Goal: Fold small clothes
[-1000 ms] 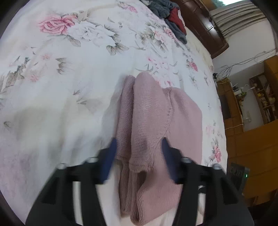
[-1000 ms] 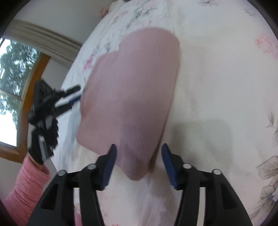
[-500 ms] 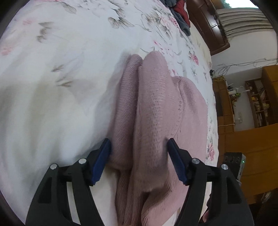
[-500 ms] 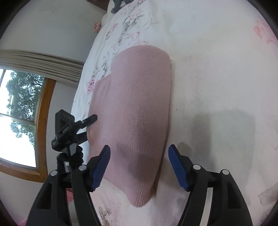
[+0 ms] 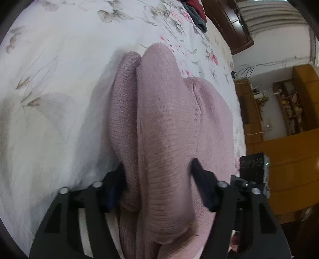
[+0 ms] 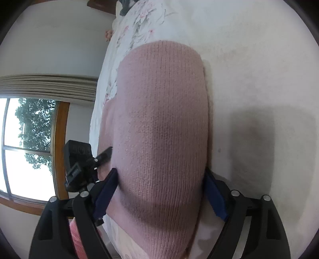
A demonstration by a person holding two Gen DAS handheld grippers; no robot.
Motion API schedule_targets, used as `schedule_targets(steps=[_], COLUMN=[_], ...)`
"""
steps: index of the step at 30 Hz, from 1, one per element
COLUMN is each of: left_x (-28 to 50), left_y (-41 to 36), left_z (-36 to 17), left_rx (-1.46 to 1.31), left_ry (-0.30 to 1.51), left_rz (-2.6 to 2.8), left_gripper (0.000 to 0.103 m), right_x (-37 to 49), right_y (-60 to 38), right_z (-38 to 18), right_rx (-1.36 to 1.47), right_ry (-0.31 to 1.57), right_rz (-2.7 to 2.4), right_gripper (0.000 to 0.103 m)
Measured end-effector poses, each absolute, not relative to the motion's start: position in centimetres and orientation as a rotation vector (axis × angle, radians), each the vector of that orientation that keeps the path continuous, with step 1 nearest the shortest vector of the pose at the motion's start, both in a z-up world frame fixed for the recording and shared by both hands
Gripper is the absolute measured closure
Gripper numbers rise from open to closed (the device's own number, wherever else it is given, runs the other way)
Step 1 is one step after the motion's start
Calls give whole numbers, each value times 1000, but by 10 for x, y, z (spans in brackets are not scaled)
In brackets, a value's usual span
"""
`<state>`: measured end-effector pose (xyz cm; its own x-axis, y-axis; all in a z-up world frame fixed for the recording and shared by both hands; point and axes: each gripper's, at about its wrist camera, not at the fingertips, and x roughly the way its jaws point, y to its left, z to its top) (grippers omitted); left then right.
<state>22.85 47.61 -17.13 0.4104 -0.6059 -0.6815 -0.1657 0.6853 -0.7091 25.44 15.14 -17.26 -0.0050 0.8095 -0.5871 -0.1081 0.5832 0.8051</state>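
Both hand-held grippers closer to pink knit sweater (image 5: 169,123), folded, apparently bunched, left (image 5: 157,173) and right (image 6: 161,179) spread around it

No readable text, labels, brand names, numbers or signs appear in either wrist view. The dark camera unit (image 6: 76,159) beside the bed carries faint markings, too blurred to make out.

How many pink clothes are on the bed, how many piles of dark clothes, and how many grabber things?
Pink knit sweater: 1
Pile of dark clothes at the far end of the bed: 1
Grippers: 2, left gripper, right gripper
Total: 4
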Motion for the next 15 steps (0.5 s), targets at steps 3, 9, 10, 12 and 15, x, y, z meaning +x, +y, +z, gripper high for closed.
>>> schedule_targets(steps=[3, 9, 10, 12, 15], left_x=[223, 214, 212, 206, 196], left_y=[477, 471, 467, 457, 438], left_z=[-167, -147, -142, -132, -122], left_rx=[-811, -863, -867, -886, -902], left_ry=[1114, 1055, 1048, 1038, 1038], left_rz=[-330, -367, -380, -413, -453], left_gripper=[62, 67, 67, 67, 68], right_x=[248, 237, 236, 229, 218], right_y=[145, 136, 132, 121, 100], right_z=[-162, -141, -137, -125, -107], right_rx=[638, 658, 667, 677, 679], right_ry=[1364, 1338, 1332, 1319, 1301], right_rz=[831, 856, 864, 879, 878], right_gripper=[42, 52, 54, 55, 56])
